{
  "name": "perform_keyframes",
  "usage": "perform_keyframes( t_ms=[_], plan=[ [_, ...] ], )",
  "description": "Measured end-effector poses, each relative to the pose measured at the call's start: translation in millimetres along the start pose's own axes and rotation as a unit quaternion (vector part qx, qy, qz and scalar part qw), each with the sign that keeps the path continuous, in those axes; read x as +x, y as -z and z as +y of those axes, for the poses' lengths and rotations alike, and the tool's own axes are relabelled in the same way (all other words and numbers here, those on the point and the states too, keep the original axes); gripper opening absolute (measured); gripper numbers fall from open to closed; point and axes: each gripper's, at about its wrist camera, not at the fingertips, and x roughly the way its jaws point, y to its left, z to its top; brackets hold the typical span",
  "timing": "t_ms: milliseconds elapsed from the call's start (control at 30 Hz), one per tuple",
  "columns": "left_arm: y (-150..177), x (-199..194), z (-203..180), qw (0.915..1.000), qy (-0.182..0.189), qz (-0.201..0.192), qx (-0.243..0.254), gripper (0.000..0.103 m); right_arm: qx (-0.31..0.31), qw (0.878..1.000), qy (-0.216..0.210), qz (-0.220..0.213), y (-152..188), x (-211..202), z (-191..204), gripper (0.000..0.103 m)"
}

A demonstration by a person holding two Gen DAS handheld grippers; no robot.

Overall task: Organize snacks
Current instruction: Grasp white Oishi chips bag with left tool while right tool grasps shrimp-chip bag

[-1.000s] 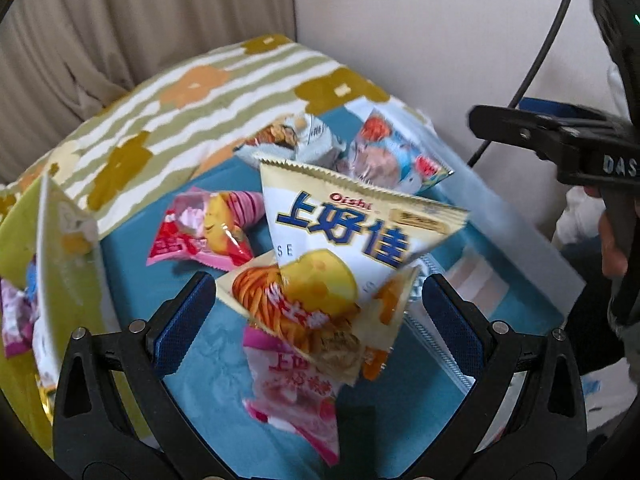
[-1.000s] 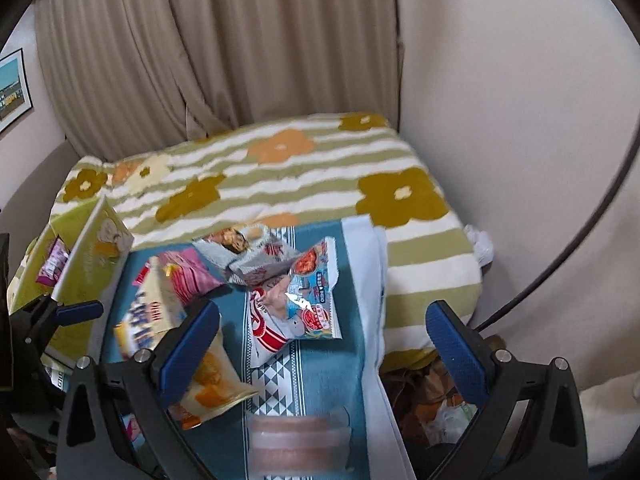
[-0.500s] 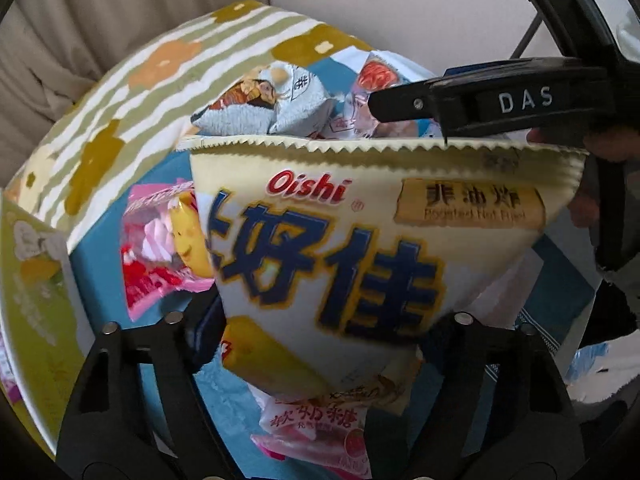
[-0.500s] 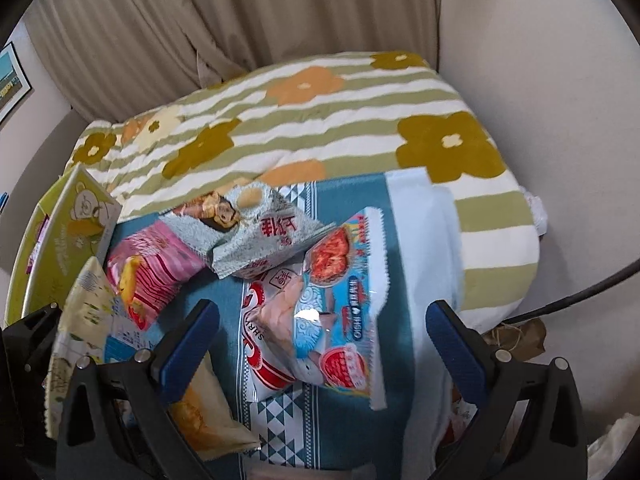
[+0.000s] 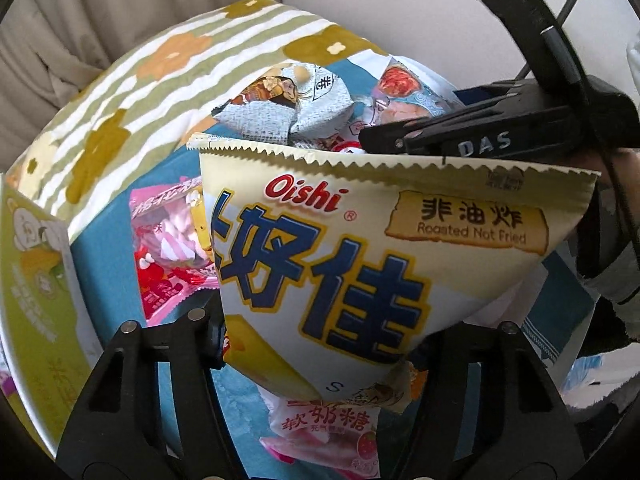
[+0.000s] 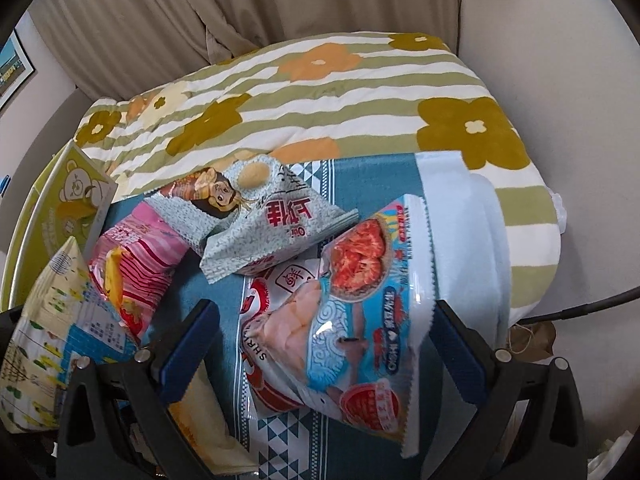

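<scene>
A cream Oishi chip bag (image 5: 360, 264) fills the left wrist view. My left gripper (image 5: 320, 344) has its jaws closing on the bag's lower part, which is pinched narrow between them; the pads are hidden behind it. The same bag shows at the left edge (image 6: 52, 344) of the right wrist view. My right gripper (image 6: 326, 350) stands open, its blue pads (image 6: 192, 344) on either side of a blue and red shrimp chip bag (image 6: 340, 328) lying on the teal cloth (image 6: 360, 176). They are apart from it.
A pink marshmallow bag (image 6: 132, 264) and a grey-white snack bag (image 6: 256, 216) lie behind the shrimp chips. A pink soft-candy bag (image 5: 324, 428) lies under the Oishi bag. A green carton (image 6: 76, 196) stands at the left. A striped floral blanket (image 6: 320, 100) covers the bed, wall to the right.
My left gripper's jaws went from wide apart to closed in on the Oishi bag, which now fills its view. The right gripper came down and forward over the shrimp chip bag.
</scene>
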Motion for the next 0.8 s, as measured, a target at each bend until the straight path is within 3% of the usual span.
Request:
perform_keyframes(
  t_ms=[133, 300, 567, 800],
  plan=[
    [0, 0, 1, 1.0000, -0.001, -0.001, -0.002, 0.059, -0.005, 1.000, -0.008, 0.020, 2, 12, 2, 0.080],
    [1, -1, 1, 1.0000, -0.002, -0.002, -0.004, 0.059, -0.003, 1.000, -0.015, 0.019, 4, 12, 2, 0.069],
    [7, -13, -6, 0.9999, -0.009, -0.010, -0.007, 0.058, 0.002, 1.000, -0.010, 0.012, 15, -3, 2, 0.063],
    [14, -43, -18, 0.9989, -0.022, -0.039, -0.012, 0.058, 0.009, 1.000, -0.004, -0.011, 27, -43, 0, 0.063]
  ],
)
